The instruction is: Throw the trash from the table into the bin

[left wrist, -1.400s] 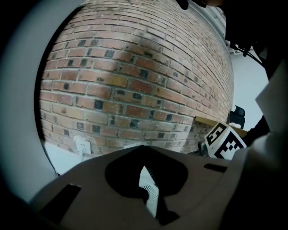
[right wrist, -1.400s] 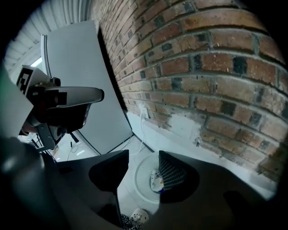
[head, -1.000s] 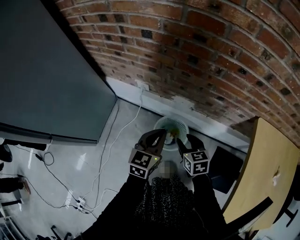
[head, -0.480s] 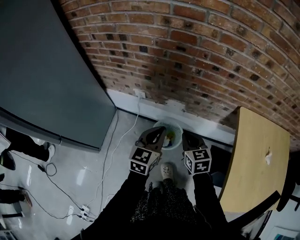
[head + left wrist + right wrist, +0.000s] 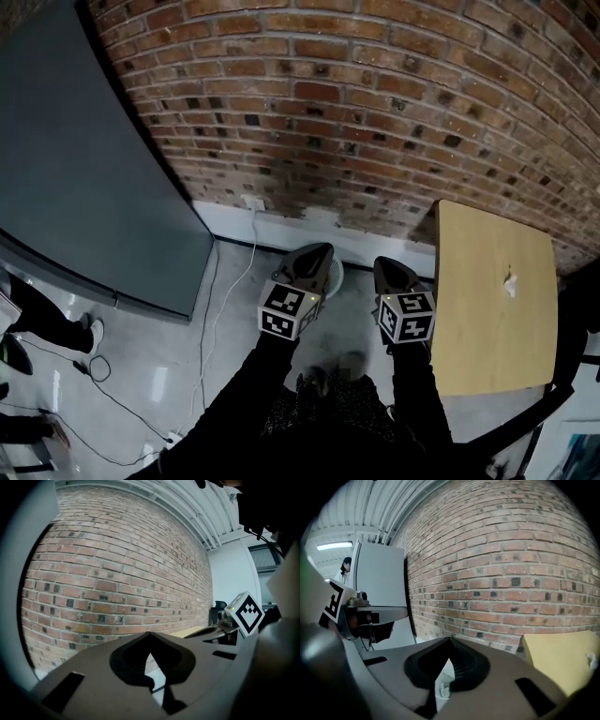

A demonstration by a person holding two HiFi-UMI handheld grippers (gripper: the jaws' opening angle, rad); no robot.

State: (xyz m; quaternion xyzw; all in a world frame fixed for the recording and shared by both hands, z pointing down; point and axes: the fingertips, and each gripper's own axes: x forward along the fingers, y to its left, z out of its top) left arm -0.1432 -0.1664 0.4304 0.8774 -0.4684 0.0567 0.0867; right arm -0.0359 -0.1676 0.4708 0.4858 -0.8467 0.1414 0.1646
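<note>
Left claw (image 5: pixel 149 633): pressed together, its two matt dark-grey moulded jaws meeting at a point with nothing between them, raised in front of the brick wall.
Right claw (image 5: pixel 450 640): also pressed together and pinching nothing. The smooth grey jaws join at the tip above a hollow with fine ribbing on its inner face.
Marker cubes: each claw carries a white cube printed with black square patterns, one on the left (image 5: pixel 286 311) and one on the right (image 5: pixel 406 316). Dark sleeves run back from both.
Bin (image 5: pixel 335 274): white and round, standing on the floor at the foot of the wall. From the head view it is mostly hidden behind the left claw.
Trash (image 5: pixel 509 281): a small white crumpled scrap lying on the worktop, well apart from both claws and from the bin.
Worktop (image 5: pixel 487 328): a smooth, pale yellow-tan board with rounded corners, to the right of the right claw, its far edge near the wall.
Wall (image 5: pixel 356 122): rough red-brown brick with pale mortar and scattered darker bricks, with a white skirting (image 5: pixel 281 228) along the bottom.
Floor (image 5: pixel 234 375): glossy grey. A thin white cable (image 5: pixel 230 291) trails across it from a wall socket (image 5: pixel 253 202).
Panel (image 5: pixel 84 178): a large, flat grey slab standing to the left, end-on to the wall.
Ceiling (image 5: pixel 370 513): white and ribbed, with a lit strip light (image 5: pixel 333 546).
</note>
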